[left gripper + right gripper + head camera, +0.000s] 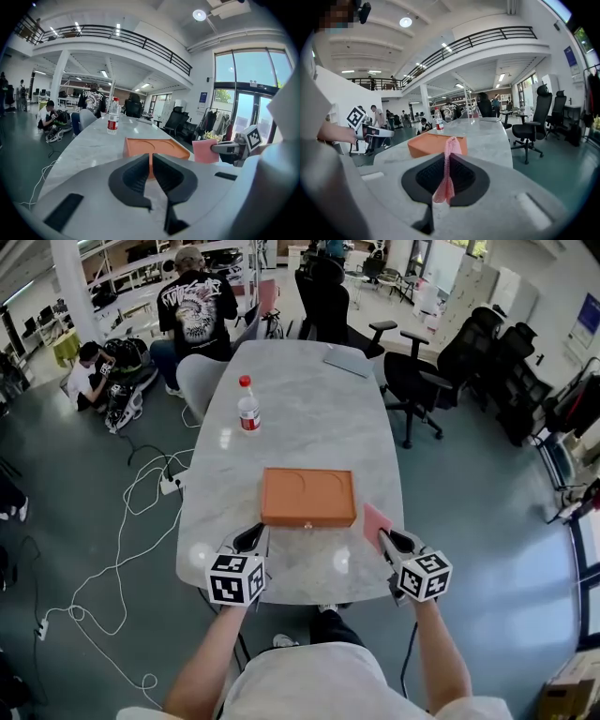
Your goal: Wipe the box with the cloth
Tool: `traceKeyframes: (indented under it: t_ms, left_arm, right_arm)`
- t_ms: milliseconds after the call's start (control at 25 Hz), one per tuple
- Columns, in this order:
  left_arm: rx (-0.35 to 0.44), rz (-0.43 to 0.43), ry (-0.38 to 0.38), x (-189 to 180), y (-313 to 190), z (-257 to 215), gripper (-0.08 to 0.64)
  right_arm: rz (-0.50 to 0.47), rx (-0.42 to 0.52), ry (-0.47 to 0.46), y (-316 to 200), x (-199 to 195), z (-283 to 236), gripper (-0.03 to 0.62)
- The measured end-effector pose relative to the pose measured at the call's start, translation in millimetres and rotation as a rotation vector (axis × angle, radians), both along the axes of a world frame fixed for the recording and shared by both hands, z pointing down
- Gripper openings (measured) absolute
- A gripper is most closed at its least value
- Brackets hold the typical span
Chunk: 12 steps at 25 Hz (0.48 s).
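Marble table [309, 418] among chairs [417, 381] bears box [308, 497]; right tongs [384, 538] pinch cloth [374, 519].

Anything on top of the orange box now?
Nothing: the top of the box is bare. The cloth is pinched in the right gripper, off its near right corner. What is inside or beneath it is covered.

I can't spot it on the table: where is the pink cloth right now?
The pink cloth is pinched in the right tool, held just right of the near right corner of the orange box in the head view.
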<state>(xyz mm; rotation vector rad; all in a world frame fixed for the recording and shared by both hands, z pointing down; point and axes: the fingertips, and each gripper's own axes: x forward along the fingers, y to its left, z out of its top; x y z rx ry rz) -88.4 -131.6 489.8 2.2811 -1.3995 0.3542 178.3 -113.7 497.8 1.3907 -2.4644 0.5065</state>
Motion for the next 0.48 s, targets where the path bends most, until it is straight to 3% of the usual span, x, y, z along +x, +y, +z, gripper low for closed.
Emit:
traceKeyframes:
  t_ms: [480]
  left_arm:
    - [0.003, -0.050, -0.021, -28.6, -30.9, -1.9, 0.026]
  right_arm:
    - [-0.206, 0.107, 0.128, -72.9, -16.3, -63.1, 0.015]
